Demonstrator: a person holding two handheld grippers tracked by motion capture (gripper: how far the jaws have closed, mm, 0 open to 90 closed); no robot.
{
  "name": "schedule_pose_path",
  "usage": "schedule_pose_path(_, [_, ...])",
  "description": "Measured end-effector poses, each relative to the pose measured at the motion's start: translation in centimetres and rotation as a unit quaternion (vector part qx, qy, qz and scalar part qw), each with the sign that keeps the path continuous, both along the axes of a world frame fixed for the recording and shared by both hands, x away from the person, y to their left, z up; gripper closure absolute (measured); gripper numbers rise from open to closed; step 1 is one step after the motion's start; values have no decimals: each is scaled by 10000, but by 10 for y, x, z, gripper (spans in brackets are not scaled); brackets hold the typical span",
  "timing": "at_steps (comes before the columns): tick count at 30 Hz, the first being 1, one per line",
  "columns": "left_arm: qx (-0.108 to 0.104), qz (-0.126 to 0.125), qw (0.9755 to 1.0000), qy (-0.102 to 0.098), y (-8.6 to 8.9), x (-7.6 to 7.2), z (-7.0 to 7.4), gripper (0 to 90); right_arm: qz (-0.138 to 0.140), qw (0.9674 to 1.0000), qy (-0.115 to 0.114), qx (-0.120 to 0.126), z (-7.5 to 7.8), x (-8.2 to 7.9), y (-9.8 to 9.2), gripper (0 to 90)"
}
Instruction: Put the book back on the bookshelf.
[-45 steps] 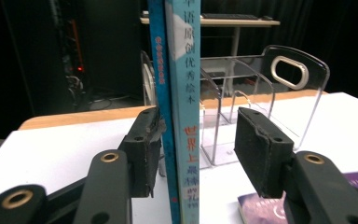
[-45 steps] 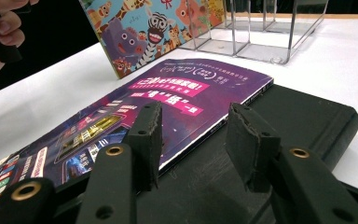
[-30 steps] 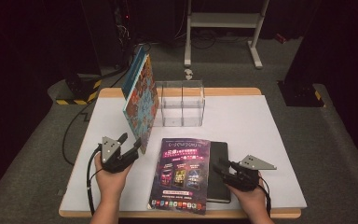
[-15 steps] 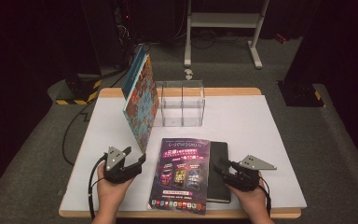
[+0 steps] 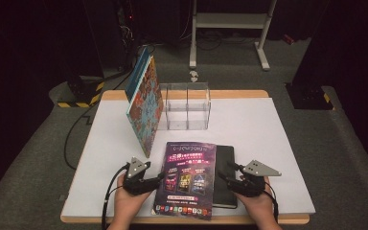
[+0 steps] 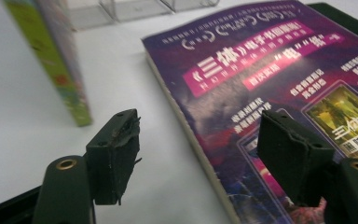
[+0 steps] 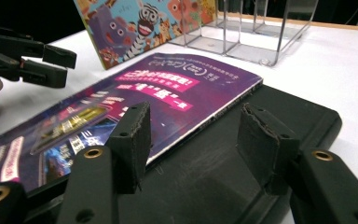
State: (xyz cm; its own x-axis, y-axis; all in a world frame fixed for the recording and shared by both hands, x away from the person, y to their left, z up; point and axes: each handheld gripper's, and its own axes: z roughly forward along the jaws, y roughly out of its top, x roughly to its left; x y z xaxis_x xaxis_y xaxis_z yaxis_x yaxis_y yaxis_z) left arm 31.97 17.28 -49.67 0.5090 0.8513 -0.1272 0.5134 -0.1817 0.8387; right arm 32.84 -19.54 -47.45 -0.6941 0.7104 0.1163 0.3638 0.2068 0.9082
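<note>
The purple book (image 5: 188, 178) was laid flat at the counter's (image 5: 278, 143) near edge, partly over a black book (image 5: 226, 178). The left tool (image 5: 160, 179) was held low at its left edge, jaws just opened wide astride that edge. The right tool (image 5: 221, 175), jaws lately widened, was set over both books' right side. In the right tool view, cartoon animals were seen on the leaning picture book (image 7: 140, 23).
</note>
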Motion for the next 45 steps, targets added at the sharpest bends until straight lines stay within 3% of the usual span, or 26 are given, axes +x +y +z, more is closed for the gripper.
schedule_pose_path(7, [-279,-204,9992,219,-10,2,-7,282,-13,9997,-18,-233,-5,0,5,415])
schedule_pose_path(12, [-293,-344,9983,380,-13,2,-10,238,-82,9997,54,-231,-7,0,7,417])
schedule_pose_path(15, [-472,-447,9965,519,-14,2,-10,217,-102,9997,64,-229,-8,0,8,419])
schedule_pose_path(36, [-594,-426,9946,737,-17,2,-12,174,-120,9996,111,-223,-9,1,8,426])
schedule_pose_path(40, [-683,-478,9928,859,-18,3,-12,176,-104,9996,123,-244,-9,1,9,427])
schedule_pose_path(45, [-745,-661,9912,874,-23,1,-12,187,-121,9995,141,-250,-9,1,9,427])
